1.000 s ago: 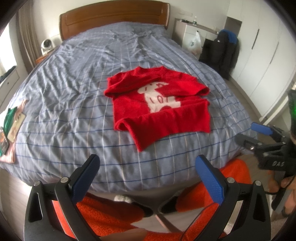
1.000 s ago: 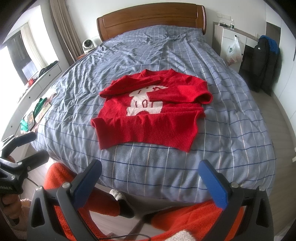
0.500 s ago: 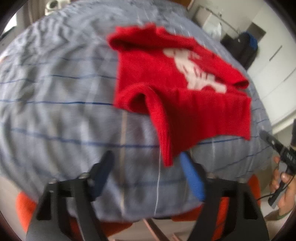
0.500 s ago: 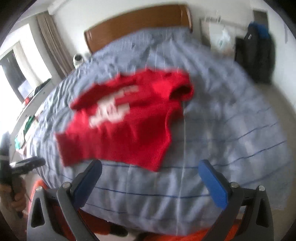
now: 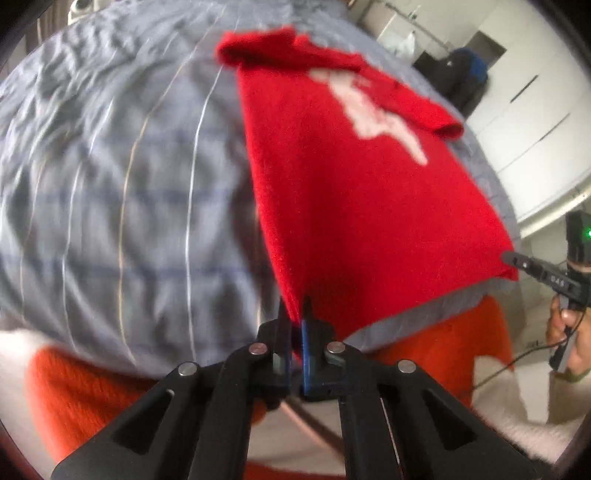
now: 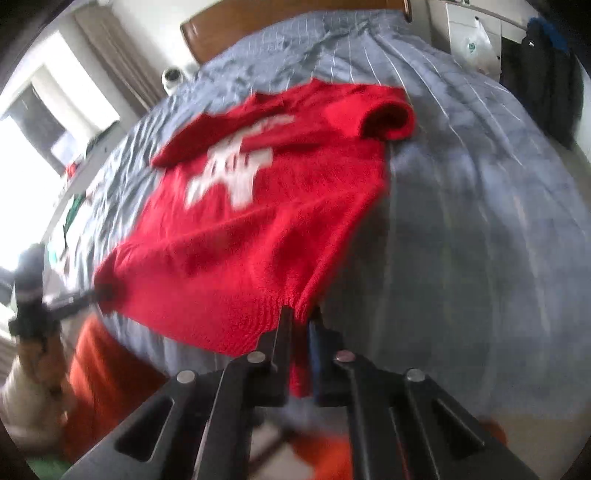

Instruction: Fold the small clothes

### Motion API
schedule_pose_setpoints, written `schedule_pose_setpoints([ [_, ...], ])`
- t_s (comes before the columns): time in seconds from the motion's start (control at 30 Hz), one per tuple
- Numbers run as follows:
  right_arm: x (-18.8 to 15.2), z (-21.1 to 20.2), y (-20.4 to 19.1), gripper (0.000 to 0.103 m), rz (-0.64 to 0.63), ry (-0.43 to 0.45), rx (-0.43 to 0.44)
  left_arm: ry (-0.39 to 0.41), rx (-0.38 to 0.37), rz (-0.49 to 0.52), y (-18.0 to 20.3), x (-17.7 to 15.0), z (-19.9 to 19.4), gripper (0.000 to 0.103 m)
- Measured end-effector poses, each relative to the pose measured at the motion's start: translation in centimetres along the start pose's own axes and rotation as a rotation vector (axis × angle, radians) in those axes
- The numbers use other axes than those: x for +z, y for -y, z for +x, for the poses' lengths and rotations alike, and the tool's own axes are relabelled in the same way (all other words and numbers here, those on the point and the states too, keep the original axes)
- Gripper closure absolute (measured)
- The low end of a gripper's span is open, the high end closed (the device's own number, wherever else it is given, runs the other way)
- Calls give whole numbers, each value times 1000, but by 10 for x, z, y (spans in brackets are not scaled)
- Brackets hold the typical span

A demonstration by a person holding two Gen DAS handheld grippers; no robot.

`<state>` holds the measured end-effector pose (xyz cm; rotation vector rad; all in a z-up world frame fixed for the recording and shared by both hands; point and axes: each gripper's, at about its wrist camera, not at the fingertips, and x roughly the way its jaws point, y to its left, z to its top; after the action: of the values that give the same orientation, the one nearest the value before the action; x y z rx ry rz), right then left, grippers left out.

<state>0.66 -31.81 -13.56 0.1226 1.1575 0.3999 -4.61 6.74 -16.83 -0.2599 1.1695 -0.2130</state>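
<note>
Each claw point(image 5: 297, 314) pinches a sweater point(image 5: 354, 206) hem corner.

Bed point(image 6: 480, 184) with blue-grey striped cover, wooden headboard point(image 6: 295, 22), bright window point(image 6: 55, 110), white wardrobe doors point(image 5: 524, 110)

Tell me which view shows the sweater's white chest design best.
The right wrist view: the white design on the red sweater faces the camera near the middle, though blurred. The left wrist view shows the design slanted, stretched and further off-centre.
</note>
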Motion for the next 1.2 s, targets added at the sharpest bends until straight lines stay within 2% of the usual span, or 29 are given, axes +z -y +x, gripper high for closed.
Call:
schedule_pose_setpoints([
  [0.13, -27, 30, 8, 98, 38, -72, -62, -25, 76, -22, -1, -3, 32, 102],
  [0.2, -31, 53, 14, 98, 70, -91, -110, -31, 84, -35, -7, -2, 41, 102],
  [0.33, -35, 74, 26, 99, 147, -77, -114, -27, 89, -54, -10, -2, 47, 100],
  [0.43, -39, 73, 21, 97, 133, -44, -118, -15, 96, -47, -4, -2, 40, 92],
  [0.47, -43, 70, 19, 96, 127, -29, -113, 3, 96, -40, -2, -4, 29, 85],
  [0.5, -47, 66, 18, 86, 124, -19, -93, 31, 110, -36, -3, -5, 18, 78],
  [0.53, -53, 60, 18, 79, 126, -10, -68, 63, 123, -34, -4, -5, 6, 57],
  [0.57, -57, 54, 18, 58, 130, -4, -55, 109, 127, -40, -8, -3, -9, 37],
  [0.6, -63, 48, 19, 40, 136, 7, -46, 164, 126, -59, -14, 1, -24, 29],
  [0.67, -76, 33, 19, 36, 142, 50, -59, 282, 152, -123, -33, 18, -50, 13],
  [0.77, -85, 14, 19, 36, 143, 130, -115, 404, 221, -205, -64, 50, -61, 9],
  [0.8, -81, 14, 19, 36, 149, 163, -131, 448, 250, -242, -78, 68, -57, 8],
  [0.87, -74, 12, 17, 36, 168, 232, -171, 477, 310, -272, -86, 96, -37, 8],
  [0.97, -69, 9, 16, 36, 193, 308, -199, 414, 398, -257, -100, 130, 1, 8],
  [1.0, -65, 11, 16, 36, 195, 313, -207, 352, 434, -261, -111, 144, 19, 8],
  [1.07, -66, 14, 14, 36, 185, 307, -214, 312, 495, -283, -124, 152, 37, 3],
  [1.1, -66, 16, 13, 36, 184, 301, -219, 334, 517, -282, -131, 150, 44, 0],
  [1.2, -68, 18, 17, 36, 189, 290, -223, 387, 558, -258, -128, 141, 43, 0],
])
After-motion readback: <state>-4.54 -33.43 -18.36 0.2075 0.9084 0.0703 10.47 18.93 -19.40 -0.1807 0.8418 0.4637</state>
